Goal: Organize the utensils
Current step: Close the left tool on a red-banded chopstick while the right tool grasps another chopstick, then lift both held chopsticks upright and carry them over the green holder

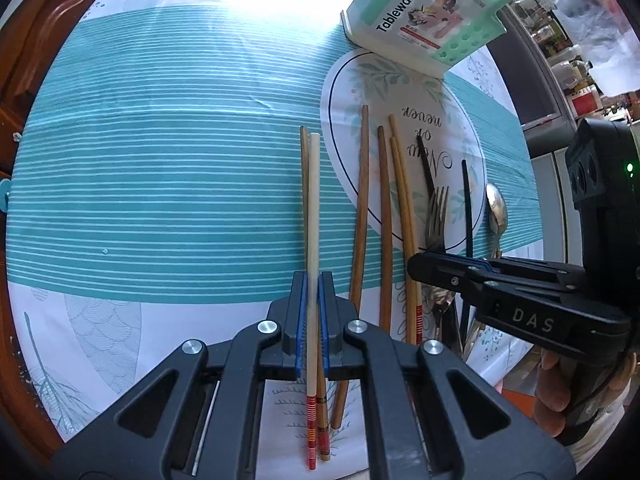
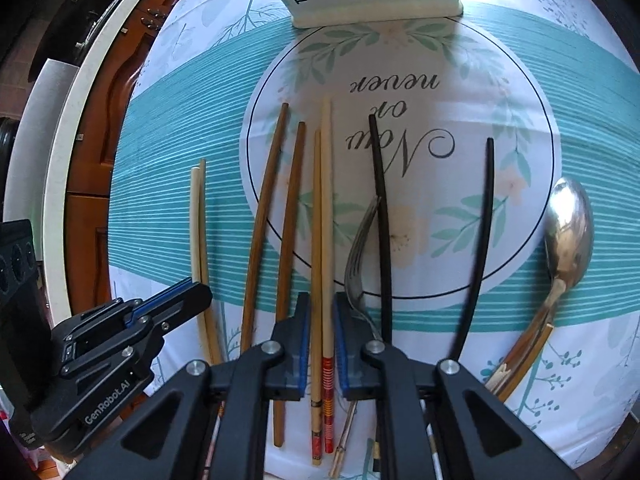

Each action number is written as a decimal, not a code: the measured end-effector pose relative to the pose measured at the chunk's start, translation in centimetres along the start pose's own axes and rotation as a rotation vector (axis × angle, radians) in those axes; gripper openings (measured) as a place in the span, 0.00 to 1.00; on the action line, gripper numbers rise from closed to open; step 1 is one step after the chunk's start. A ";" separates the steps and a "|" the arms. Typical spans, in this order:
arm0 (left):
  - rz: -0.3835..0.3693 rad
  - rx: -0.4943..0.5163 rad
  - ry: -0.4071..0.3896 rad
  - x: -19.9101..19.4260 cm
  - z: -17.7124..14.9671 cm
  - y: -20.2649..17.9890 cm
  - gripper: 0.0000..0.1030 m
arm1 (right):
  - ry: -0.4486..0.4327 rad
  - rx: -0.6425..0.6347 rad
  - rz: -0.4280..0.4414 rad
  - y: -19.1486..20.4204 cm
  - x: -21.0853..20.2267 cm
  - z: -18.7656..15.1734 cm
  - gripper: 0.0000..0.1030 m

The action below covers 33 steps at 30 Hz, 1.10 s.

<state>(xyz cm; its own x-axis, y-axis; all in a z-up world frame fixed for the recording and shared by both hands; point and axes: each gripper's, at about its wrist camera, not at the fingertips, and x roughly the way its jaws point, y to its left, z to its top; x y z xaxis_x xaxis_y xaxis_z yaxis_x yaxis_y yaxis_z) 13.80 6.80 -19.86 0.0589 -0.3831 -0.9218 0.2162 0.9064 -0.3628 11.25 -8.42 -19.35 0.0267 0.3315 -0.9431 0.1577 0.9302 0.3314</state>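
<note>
**Two tools straddle chopstick pairs as sorting gets under way**

Nearest the lens, the left tool (image 1: 311,320) has its blue pads around a pale chopstick pair (image 1: 313,216); whether they pinch or only flank it cannot be told. At three o'clock from it, the right tool (image 2: 321,344) sits jaws apart around a second bamboo pair (image 2: 322,216), gaps showing either side. On the worktop (image 1: 160,184), under a striped teal cloth, lie brown chopsticks (image 2: 276,208), black chopsticks (image 2: 382,232), a fork (image 2: 360,248) and a spoon (image 2: 568,236). At twelve o'clock stands the holder (image 1: 424,12), labelled "Tableware block". The cloth's round motif reads "Now or never"; the tools read "DAS" and "GenRobot.AI". Closing squarely on both sticks together, near mid-length, should likely keep each pair from scissoring when lifted toward the holder.
</note>
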 end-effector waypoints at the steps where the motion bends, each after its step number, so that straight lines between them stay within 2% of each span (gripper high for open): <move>1: -0.005 -0.011 0.001 -0.1 0.0 0.3 0.03 | -0.003 -0.010 -0.014 0.2 0.0 0.0 0.10; 8: -0.009 -0.055 0.007 0.1 0.0 2.1 0.03 | -0.006 -0.015 -0.032 -0.2 -0.2 -0.5 0.11; 15: 0.003 -0.050 -0.004 0.0 -0.1 2.1 0.03 | -0.012 -0.014 -0.064 -0.3 -0.5 -0.5 0.11; 22: 0.079 -0.015 0.003 0.1 0.2 0.7 0.03 | -0.027 -0.024 -0.110 -0.1 -0.6 -0.3 0.11; 29: 0.120 0.001 0.008 0.3 0.6 -0.4 0.04 | -0.030 -0.059 -0.131 1.4 -0.2 -0.1 0.11; 32: 0.162 0.032 0.003 0.4 0.5 -0.9 0.04 | -0.052 -0.088 -0.188 2.1 -0.2 0.1 0.11; 33: 0.173 0.042 0.003 0.4 0.4 -1.1 0.04 | -0.046 -0.094 -0.217 2.2 0.0 0.2 0.07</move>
<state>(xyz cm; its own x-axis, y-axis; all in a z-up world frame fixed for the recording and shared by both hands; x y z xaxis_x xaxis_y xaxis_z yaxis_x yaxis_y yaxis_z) 14.00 5.57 -19.78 0.0960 -0.2218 -0.9704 0.2432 0.9505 -0.1932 11.83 -6.36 -18.65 0.0471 0.1171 -0.9920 0.0722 0.9901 0.1204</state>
